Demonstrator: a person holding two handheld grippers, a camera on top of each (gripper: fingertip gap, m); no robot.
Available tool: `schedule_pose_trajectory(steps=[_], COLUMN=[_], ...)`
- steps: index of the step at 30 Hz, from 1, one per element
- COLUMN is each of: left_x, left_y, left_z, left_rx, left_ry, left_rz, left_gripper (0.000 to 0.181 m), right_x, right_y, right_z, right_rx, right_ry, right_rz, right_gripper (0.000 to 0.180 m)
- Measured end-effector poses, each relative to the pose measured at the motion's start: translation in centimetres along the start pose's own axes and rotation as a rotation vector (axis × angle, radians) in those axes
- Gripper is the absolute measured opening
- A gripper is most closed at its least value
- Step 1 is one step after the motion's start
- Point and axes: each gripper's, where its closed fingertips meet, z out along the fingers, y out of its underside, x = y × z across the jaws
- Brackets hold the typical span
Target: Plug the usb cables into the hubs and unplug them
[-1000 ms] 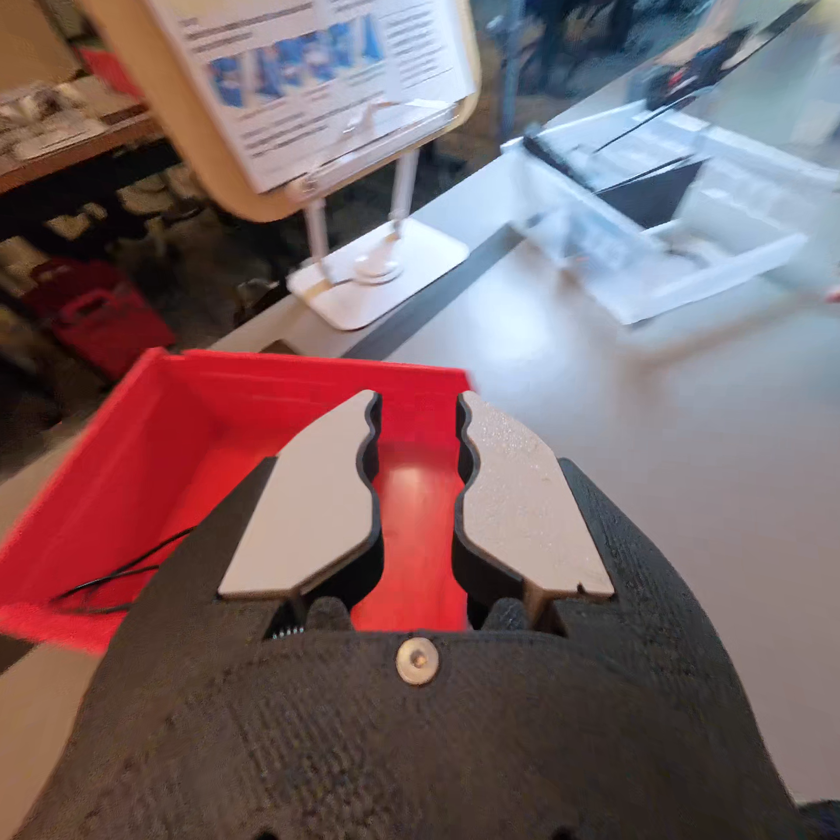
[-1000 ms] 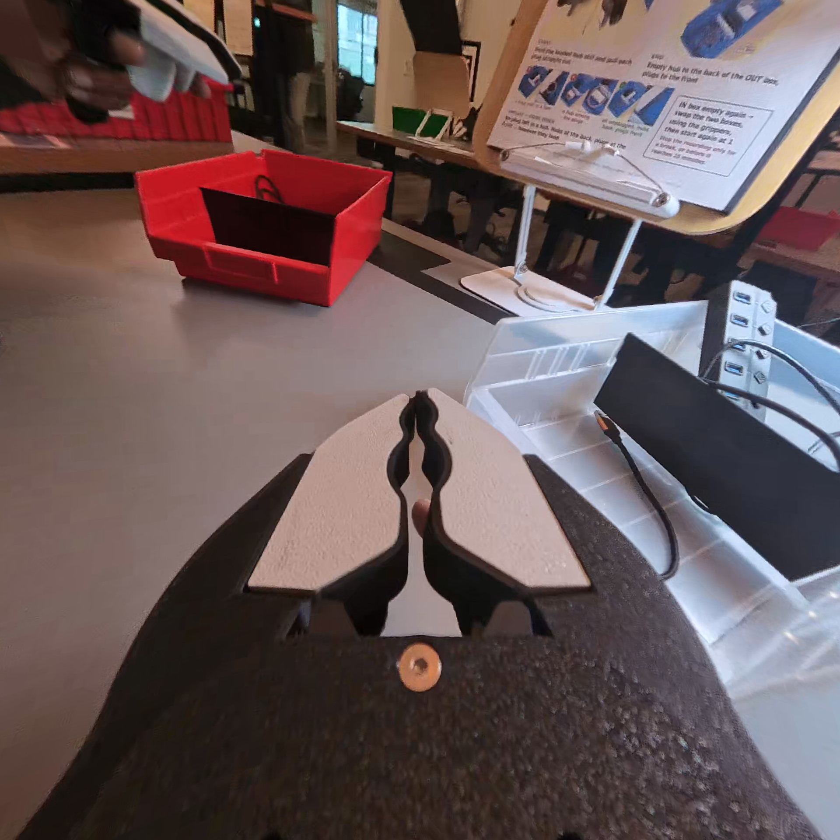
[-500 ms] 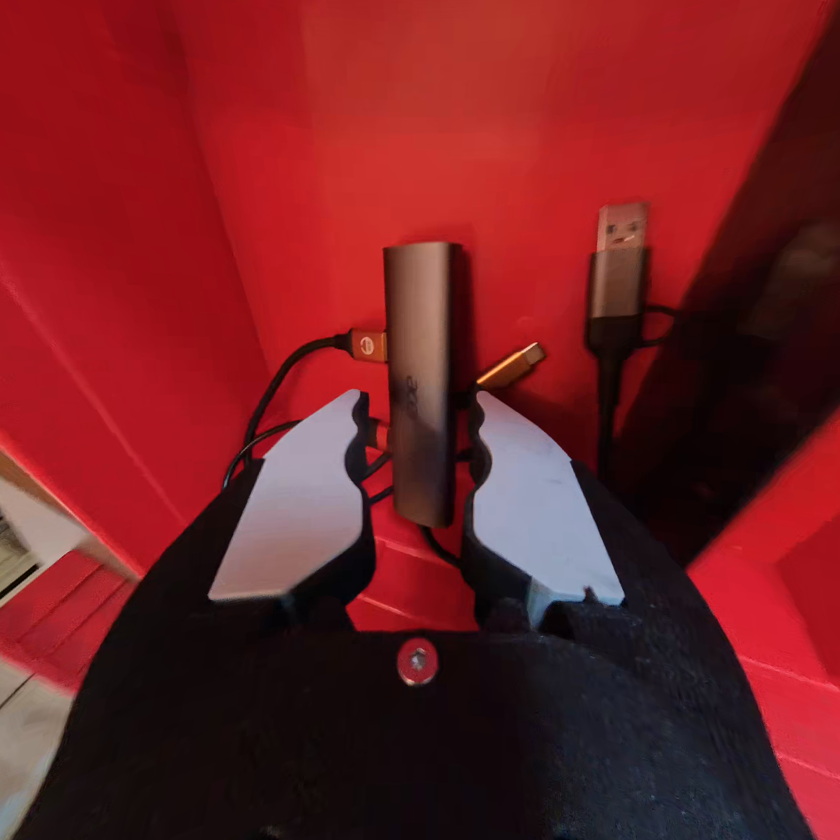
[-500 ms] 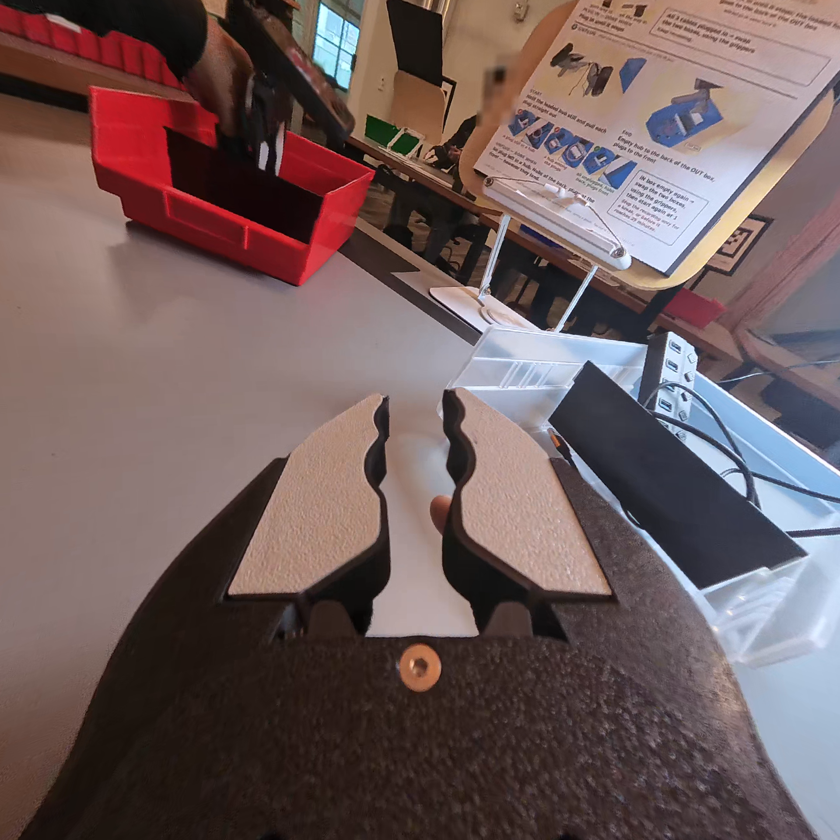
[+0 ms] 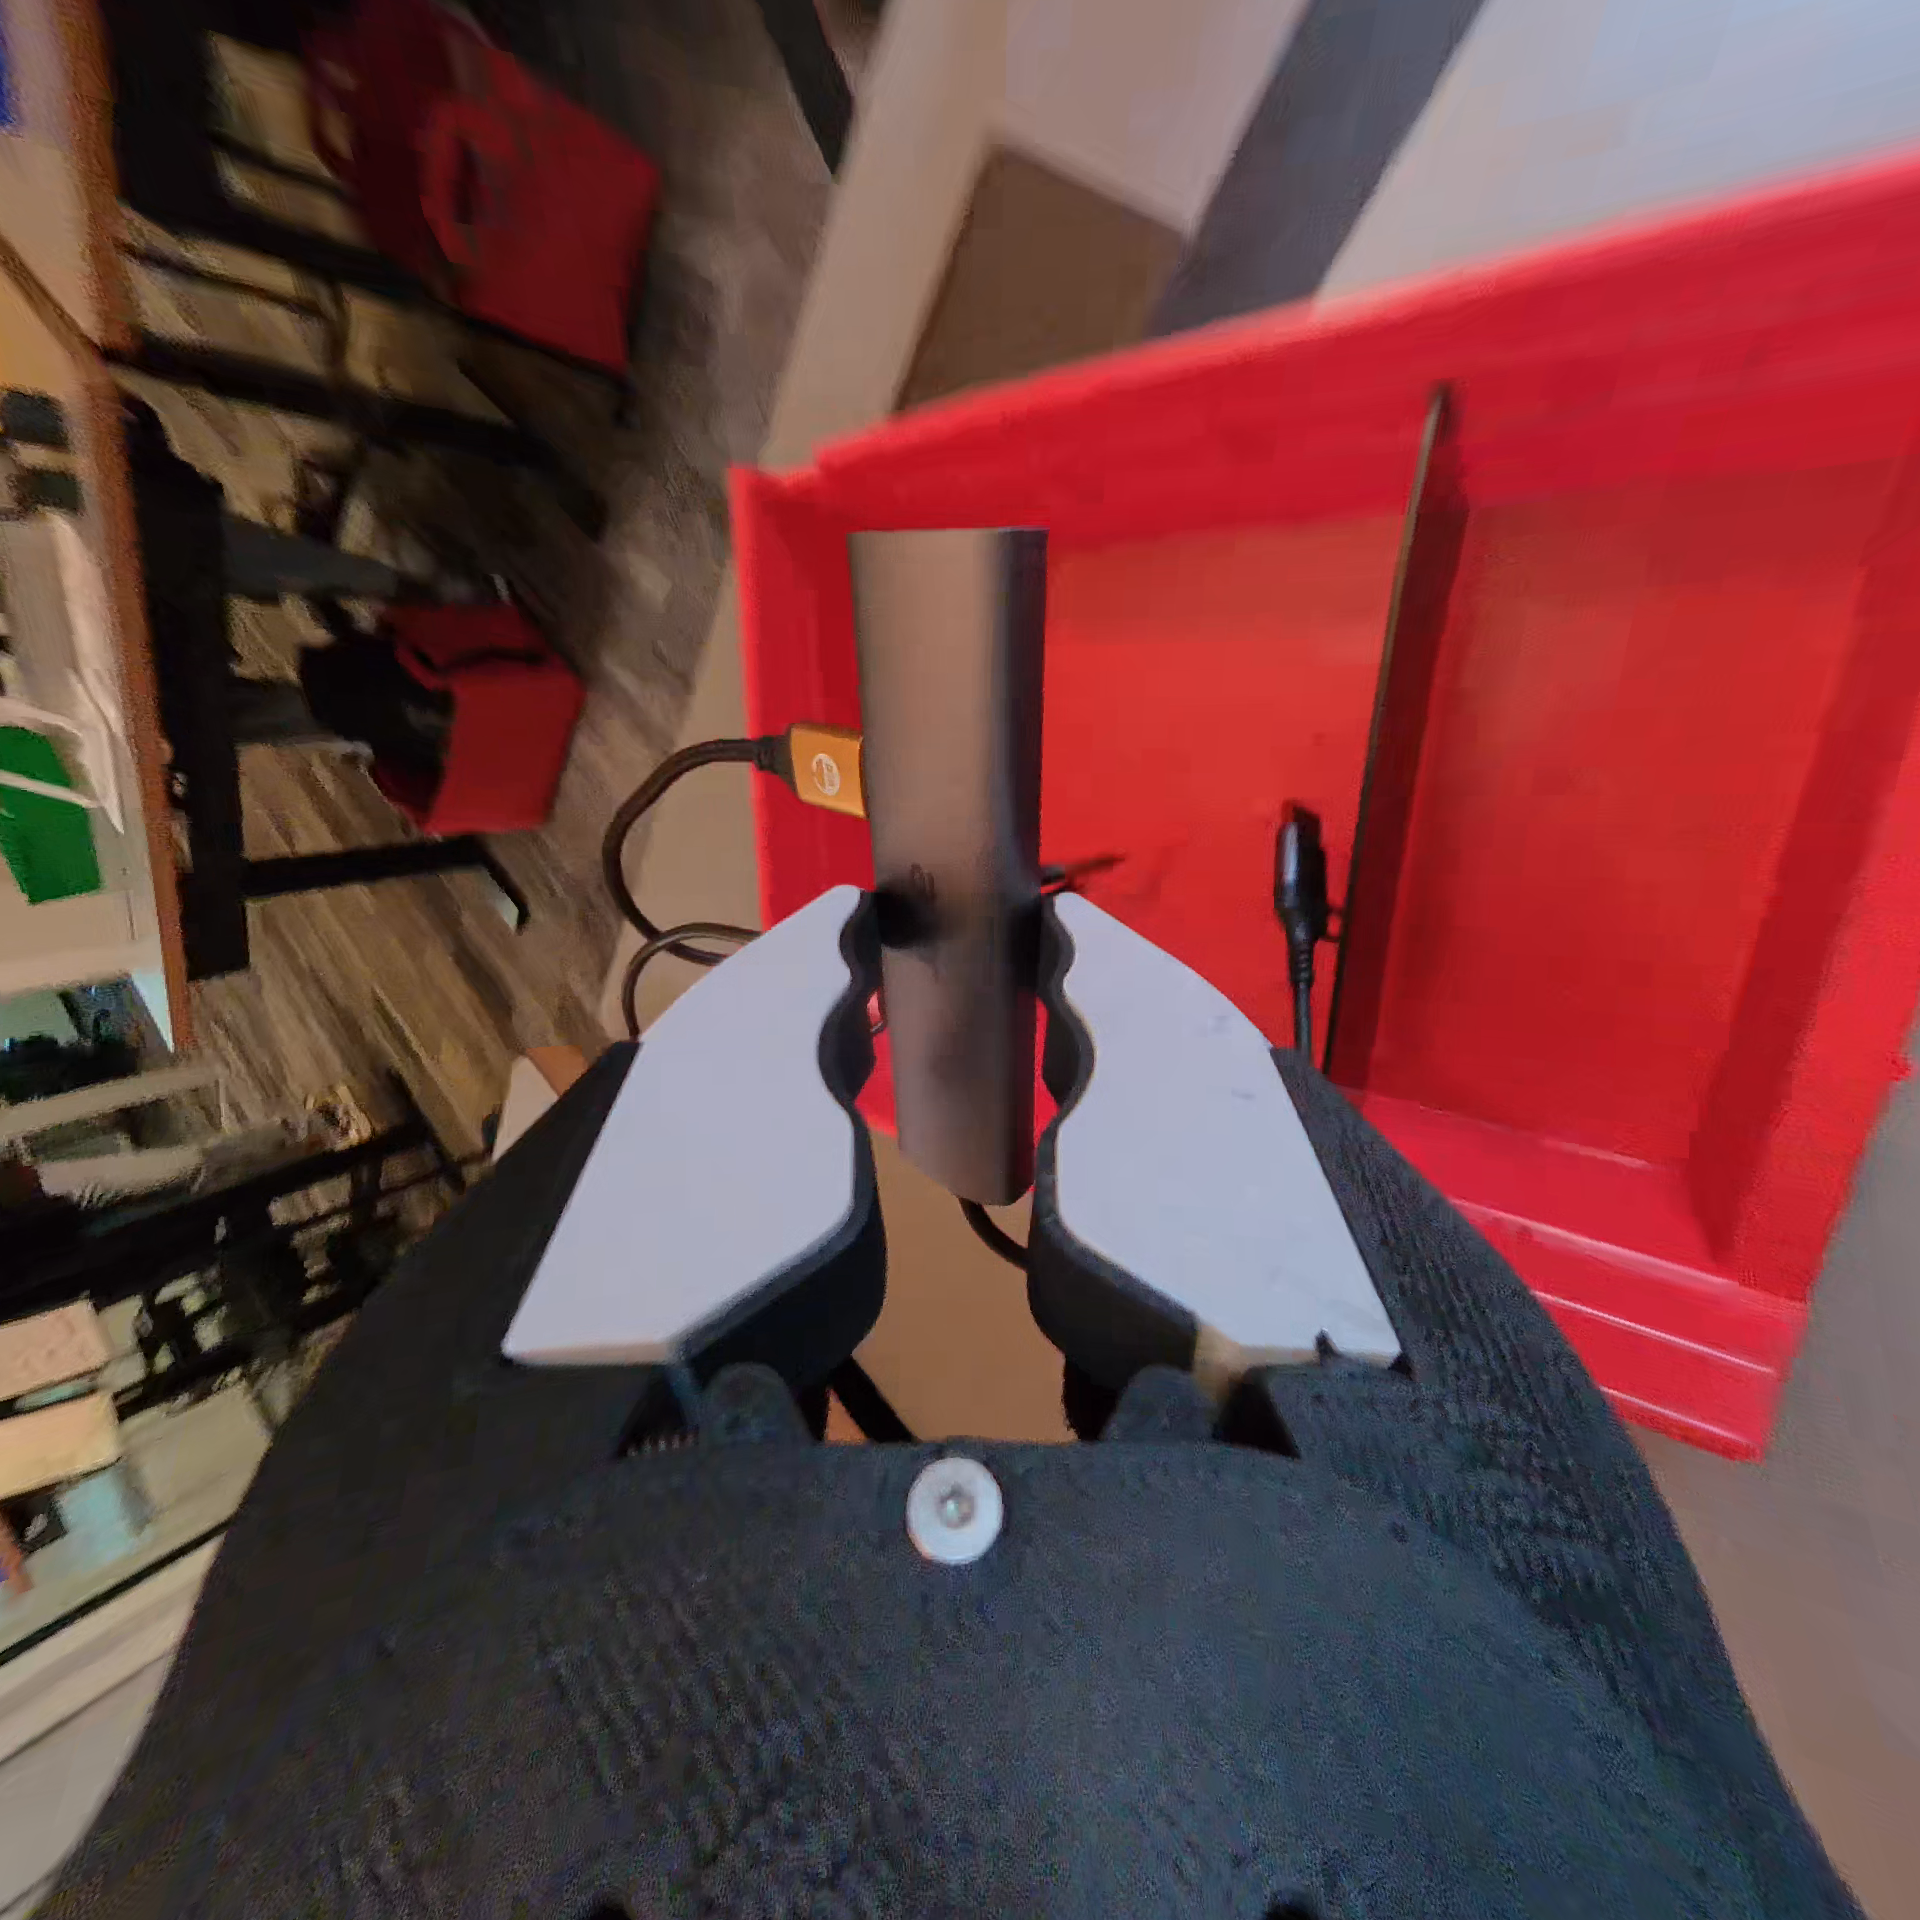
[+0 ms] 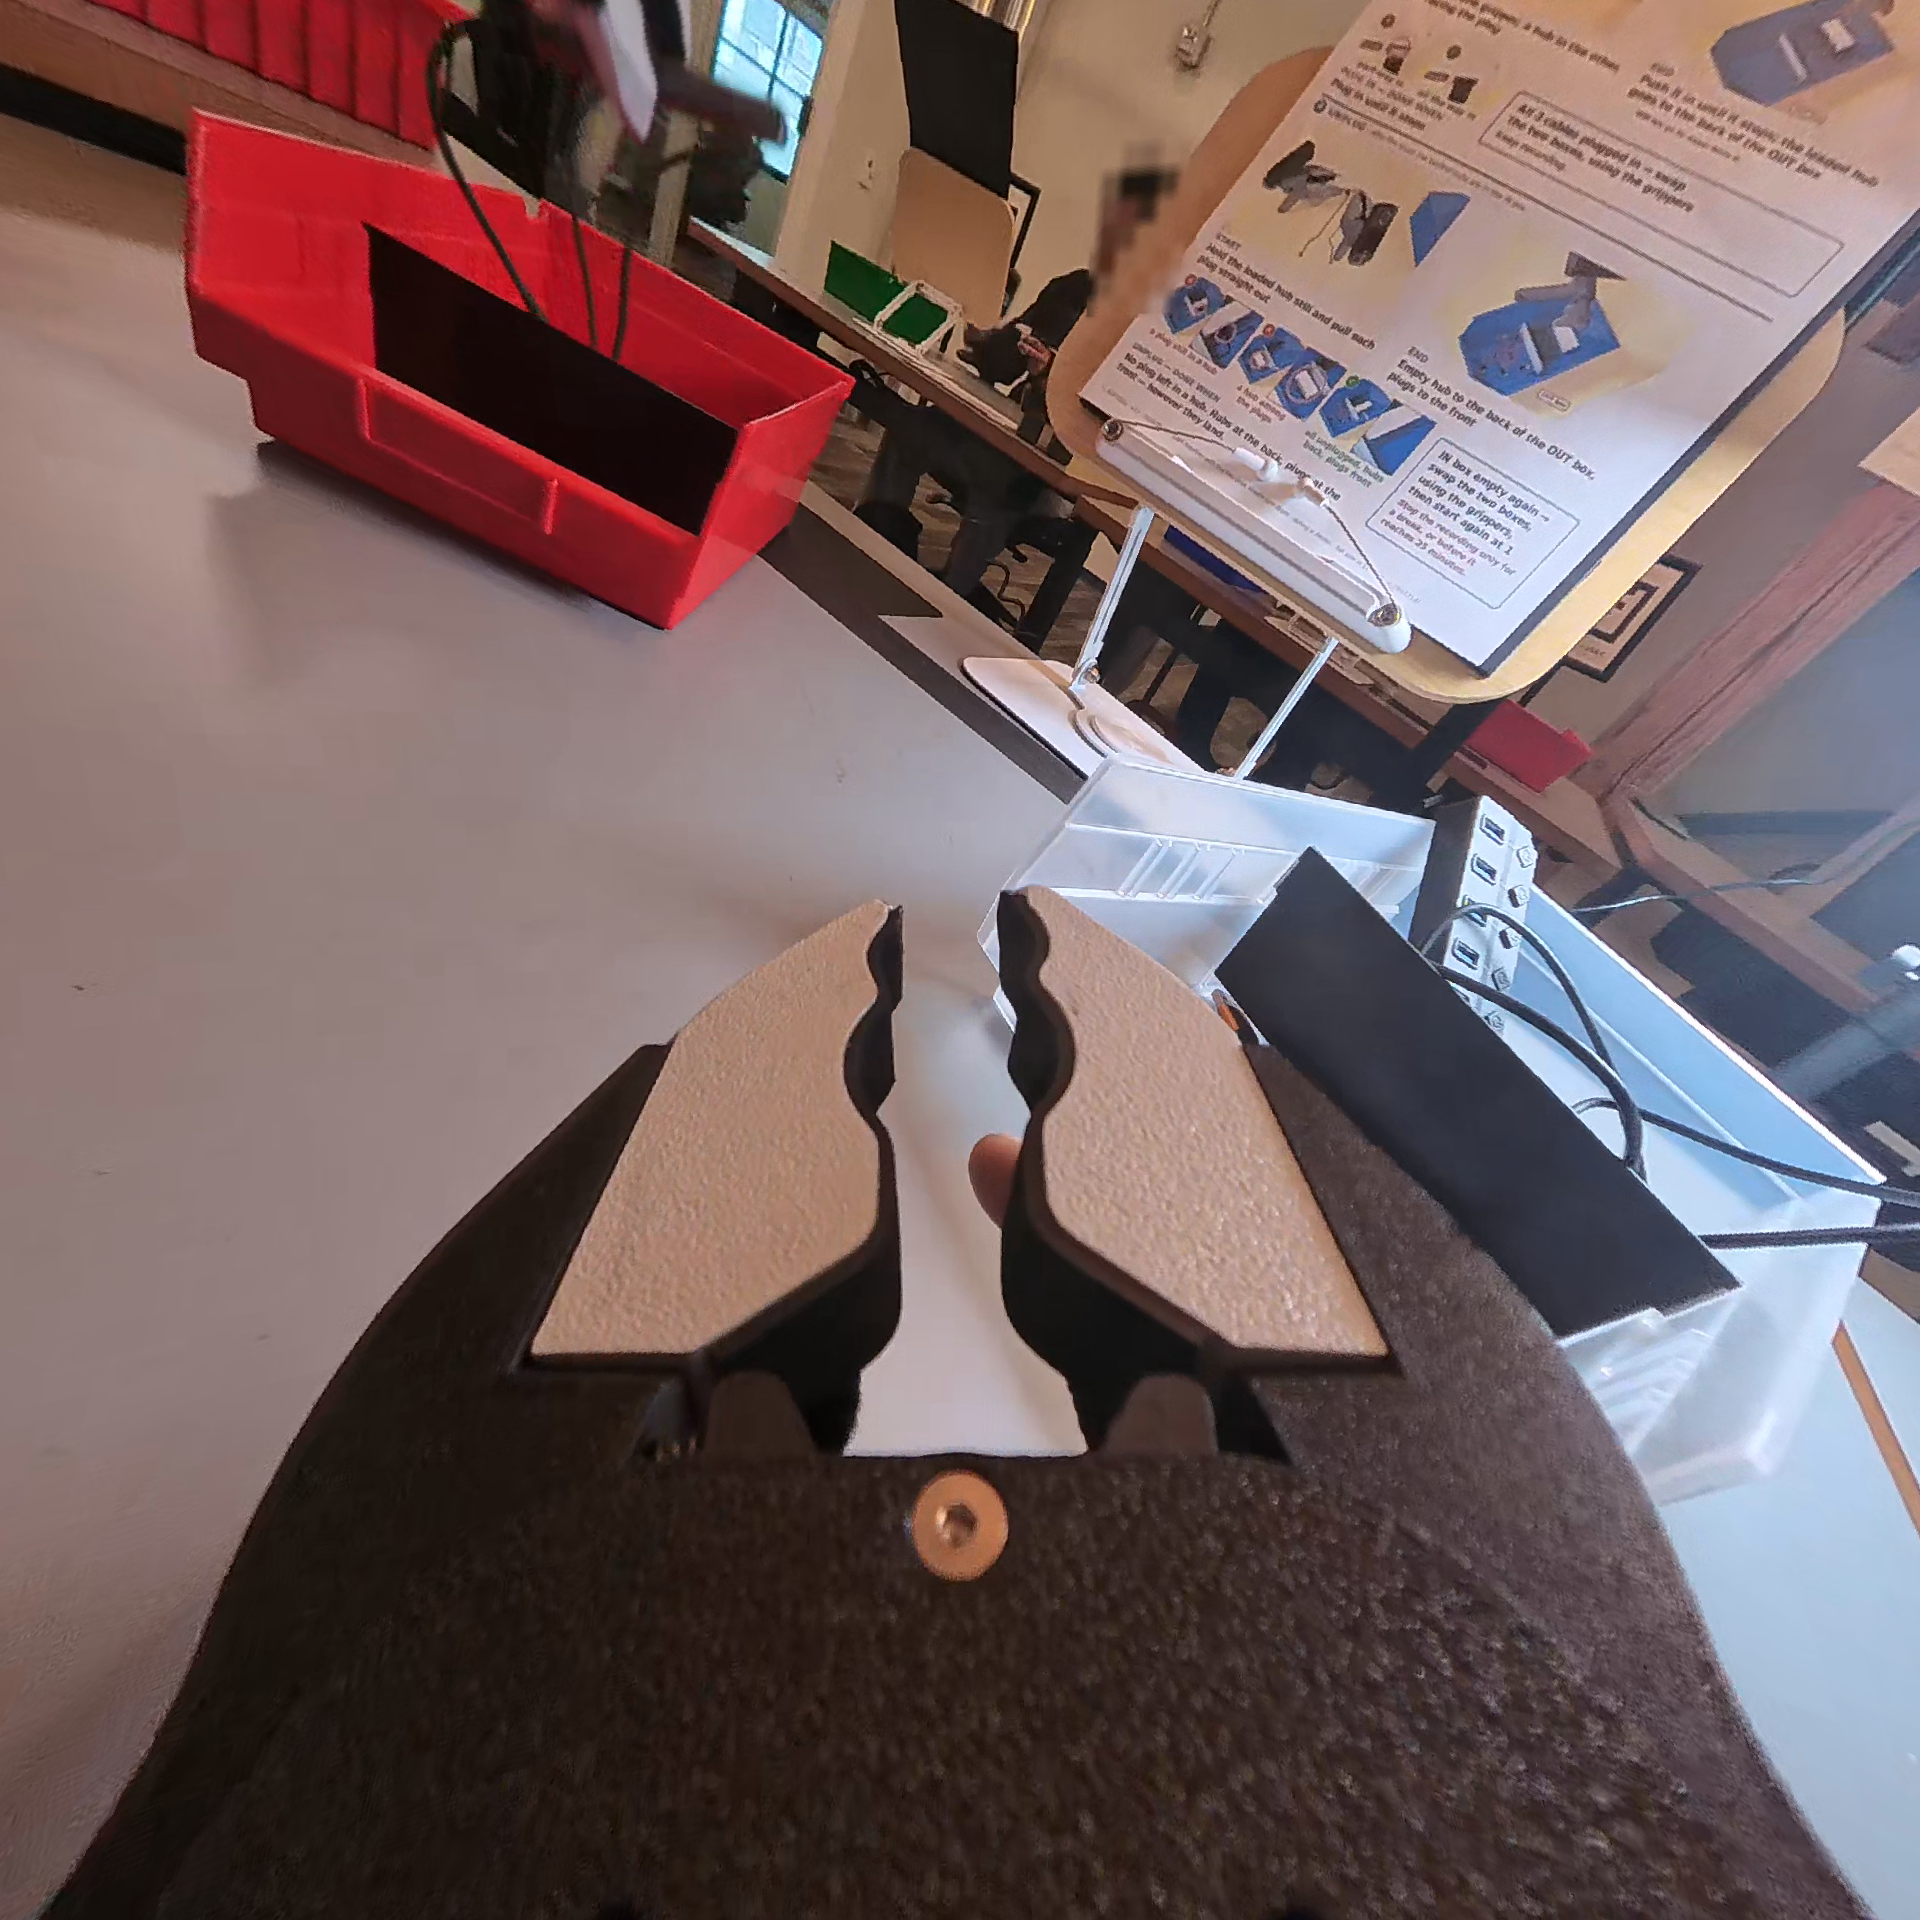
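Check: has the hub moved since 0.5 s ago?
Yes. The hub, clamped in the left gripper, was down inside the red bin; now it is lifted above it.

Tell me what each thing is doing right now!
Left gripper: shut on the hub.
Hub: held up above the red bin.
Orange plug: plugged into the hub.
Red bin: open, a black cable inside.
Right gripper: open, empty, over the table.
Clear bin: open.
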Motion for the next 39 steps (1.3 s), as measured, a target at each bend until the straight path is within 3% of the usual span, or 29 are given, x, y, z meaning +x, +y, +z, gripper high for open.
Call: schedule_pose_trajectory(steps=[4, 7, 9, 14, 18, 21, 23, 25, 28, 31, 34, 39], left_x=[-0.4, 2.0, 5.1, 16.2, 24.8, 29.4, 31.3, 32.4, 32.9, 32.2, 31.5, 32.4], left_y=[-3.7, -6.8, -8.9, -12.4, -12.3, -11.6, -11.1, -10.8, -10.8, -11.3, -12.2, -12.5], left_z=[-7.1, -12.6, -16.3, -23.1, -24.6, -23.7, -23.0, -22.1, -20.9, -19.2, -16.3, -14.7], left_rx=[0.317, 0.582, 0.765, 1.115, 1.257, 1.266, 1.270, 1.248, 1.229, 1.222, 1.178, 1.110], left_ry=[-0.034, 0.046, 0.157, 0.626, 1.029, 1.253, 1.379, 1.466, 1.510, 1.429, 1.134, 0.827], left_rz=[-0.091, -0.133, -0.131, -0.075, -0.021, -0.020, -0.034, -0.056, -0.105, -0.178, -0.186, -0.030], left_gripper=[0.029, 0.029, 0.029, 0.029, 0.029, 0.028, 0.028, 0.028, 0.028, 0.025, 0.020, 0.019], right_x=[-0.6, -0.8, -0.8, -0.6, -1.3, -4.4, -7.5, -9.6, -11.4, -11.0, -10.1, -11.2], right_y=[-0.1, -1.3, -3.3, -10.0, -14.1, -14.4, -13.1, -12.7, -12.5, -11.5, -10.1, -8.1], right_z=[0.3, 0.9, 1.4, 2.9, 3.6, 3.3, 2.7, 2.6, 2.6, 3.1, 4.0, 5.0], right_rx=[0.003, 0.023, 0.066, 0.176, 0.250, 0.196, 0.107, 0.116, 0.171, 0.121, 0.001, -0.143], right_ry=[-0.017, -0.034, -0.047, -0.161, -0.329, -0.507, -0.690, -0.782, -0.856, -0.851, -0.827, -0.833], right_rz=[0.003, -0.001, -0.005, -0.024, -0.037, -0.175, -0.214, -0.211, -0.134, -0.071, -0.010, -0.086], right_gripper=[0.017, 0.017, 0.018, 0.030, 0.051, 0.080, 0.076, 0.056, 0.009, 0.008, 0.007, 0.007])
